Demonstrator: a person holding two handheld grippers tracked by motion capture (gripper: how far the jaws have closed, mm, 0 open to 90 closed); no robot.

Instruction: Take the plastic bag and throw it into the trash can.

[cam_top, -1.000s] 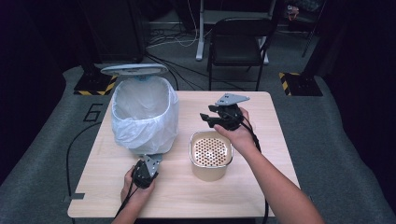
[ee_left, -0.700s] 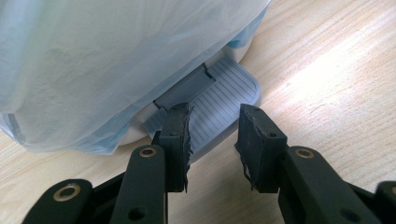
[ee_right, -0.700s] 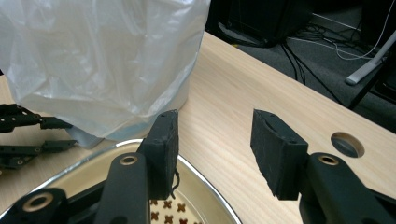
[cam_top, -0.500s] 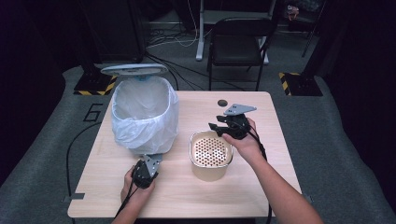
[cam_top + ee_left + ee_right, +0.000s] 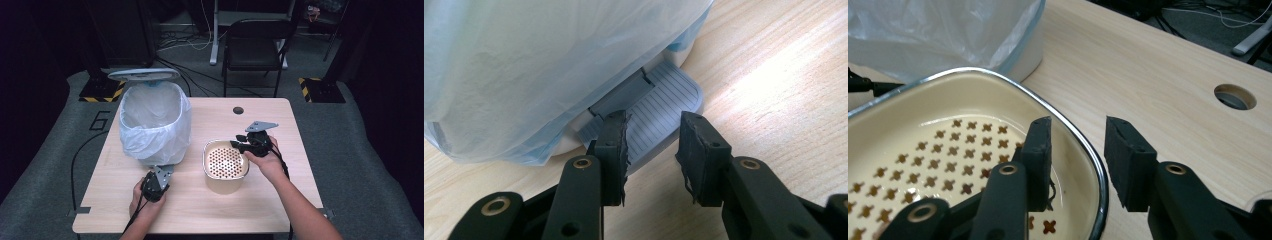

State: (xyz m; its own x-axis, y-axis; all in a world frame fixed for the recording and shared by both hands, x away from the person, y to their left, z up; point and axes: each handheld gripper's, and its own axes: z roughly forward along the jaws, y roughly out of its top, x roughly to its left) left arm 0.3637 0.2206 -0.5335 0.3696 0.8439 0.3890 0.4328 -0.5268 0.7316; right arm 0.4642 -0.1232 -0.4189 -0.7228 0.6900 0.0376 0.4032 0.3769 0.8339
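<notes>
A white pedal bin [image 5: 155,122] lined with a thin plastic bag [image 5: 549,60] stands at the table's left, its lid [image 5: 143,74] raised. My left gripper [image 5: 157,175] is at the bin's near foot. It is open [image 5: 653,120], its tips just over the grey ribbed pedal [image 5: 664,100]. A cream pot [image 5: 225,160] with a perforated insert stands at mid-table. My right gripper [image 5: 237,142] is open at the pot's right rim [image 5: 998,75]. In the right gripper view [image 5: 1078,130], one jaw is inside the pot and the other outside.
A round cable hole [image 5: 238,110] lies in the wooden table [image 5: 280,200] behind the pot. Beyond the far edge stands a black folding chair [image 5: 255,45]. Cables trail on the grey floor.
My right gripper has come down and toward the near left, from behind the pot to its right rim. The left gripper has stayed at the pedal.
</notes>
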